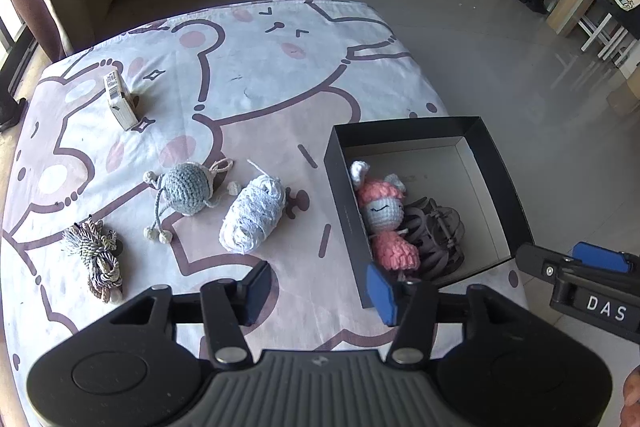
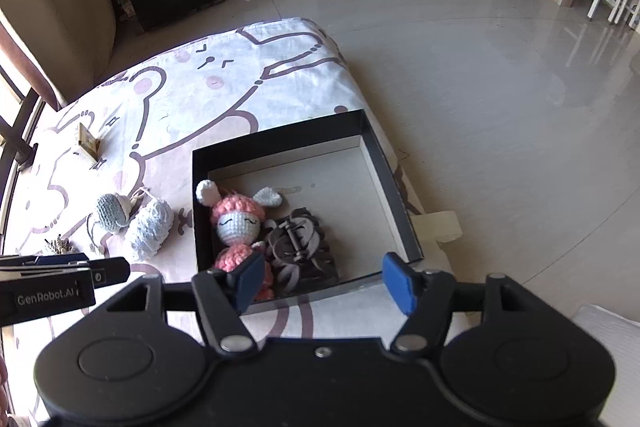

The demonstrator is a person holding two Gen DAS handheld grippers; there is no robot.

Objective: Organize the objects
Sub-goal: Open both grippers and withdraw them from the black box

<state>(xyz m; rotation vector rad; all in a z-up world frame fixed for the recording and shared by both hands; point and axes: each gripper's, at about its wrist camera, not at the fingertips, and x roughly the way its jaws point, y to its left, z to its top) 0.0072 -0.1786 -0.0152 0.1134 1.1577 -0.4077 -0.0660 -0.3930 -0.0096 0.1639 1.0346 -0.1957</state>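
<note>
Judging by the layout, abt a third was done: pink doll & dark ball lay in black box. Grey toy, white yarn, cord bundle, small carton remained on cloth. Left gripper & right gripper both spread, empty.

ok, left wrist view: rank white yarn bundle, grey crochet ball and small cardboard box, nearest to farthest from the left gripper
1. White yarn bundle: just ahead of the left gripper, slightly to its left.
2. Grey crochet ball: further left, just behind the bundle.
3. Small cardboard box: far back left, standing on the bedsheet.
</note>
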